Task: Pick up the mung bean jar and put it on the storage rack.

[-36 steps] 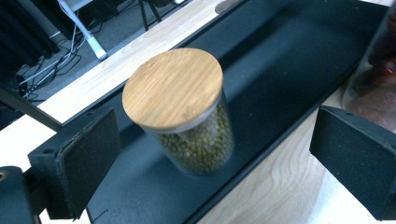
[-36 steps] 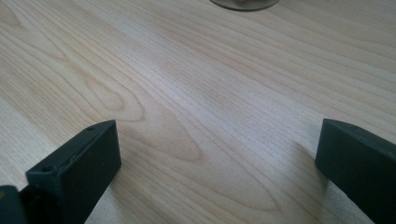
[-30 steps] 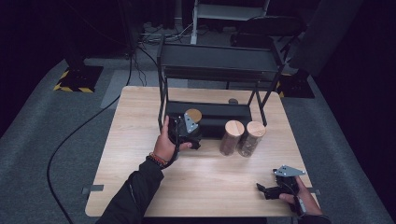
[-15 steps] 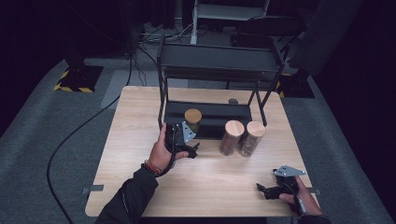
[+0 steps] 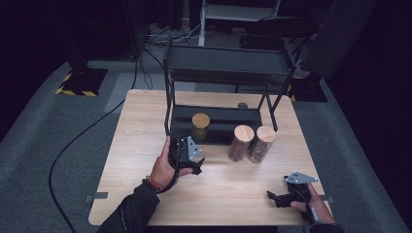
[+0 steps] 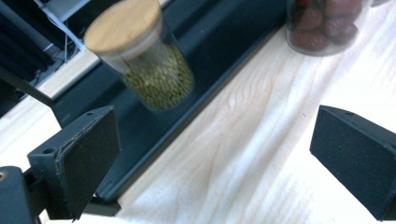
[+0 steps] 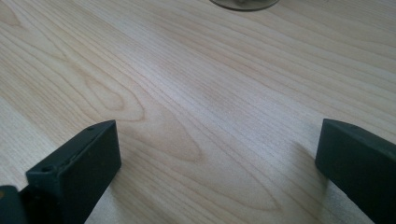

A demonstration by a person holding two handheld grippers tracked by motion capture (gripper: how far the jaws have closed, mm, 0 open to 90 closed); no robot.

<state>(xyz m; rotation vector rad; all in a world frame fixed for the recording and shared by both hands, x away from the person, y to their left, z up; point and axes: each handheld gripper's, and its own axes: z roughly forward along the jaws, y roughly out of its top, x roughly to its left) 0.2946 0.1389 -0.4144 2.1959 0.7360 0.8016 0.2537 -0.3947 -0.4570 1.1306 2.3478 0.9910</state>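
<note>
left gripper (image 6: 212, 154): jaws spread wide with nothing between them, held over the wooden table (image 5: 145, 121) just in front of the black rack (image 5: 228, 73). beyond the jaws, a cork-lidded jar of green lentils (image 6: 147, 60) stands upright on the rack's lower shelf (image 6: 219, 56), apart from the gripper. two more cork-lidded jars (image 5: 251, 143) stand side by side on the table to its right. right gripper (image 7: 215, 163): jaws likewise wide apart and empty, low over bare wood at the table's near right corner.
</note>
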